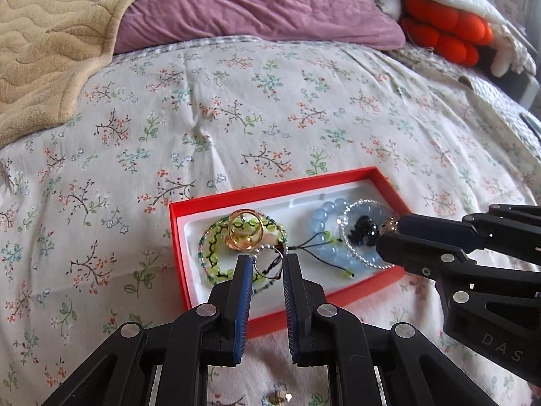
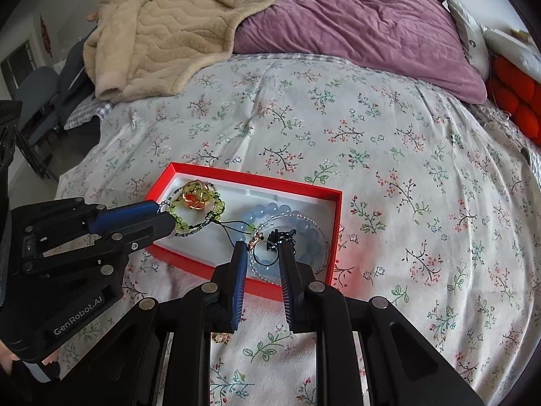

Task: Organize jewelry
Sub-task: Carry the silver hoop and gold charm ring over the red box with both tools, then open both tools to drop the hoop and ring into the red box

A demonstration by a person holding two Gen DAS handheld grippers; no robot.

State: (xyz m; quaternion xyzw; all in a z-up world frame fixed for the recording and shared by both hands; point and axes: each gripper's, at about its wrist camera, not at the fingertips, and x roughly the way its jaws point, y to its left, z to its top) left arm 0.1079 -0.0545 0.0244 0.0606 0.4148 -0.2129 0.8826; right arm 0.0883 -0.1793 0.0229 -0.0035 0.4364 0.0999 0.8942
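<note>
1. Partly hidden: the left gripper point(image 1: 267, 264) clasps a small beaded ring point(image 1: 267, 260); its lower arc is hard to make out against the box contents.
2. The right gripper point(image 2: 261, 253) grips a dark ring point(image 2: 265, 253) bearing a small gold charm; detail unclear.
3. Both rings are held over the red box point(image 1: 236, 199) on the floral bedspread point(image 1: 270, 101).
4. In the box: green bead bracelet point(image 1: 216, 253), gold rings point(image 1: 245, 233), blue bead bracelet point(image 1: 324, 216).
5. Beyond: purple pillow point(image 1: 263, 3), beige blanket point(image 1: 50, 34).
</note>
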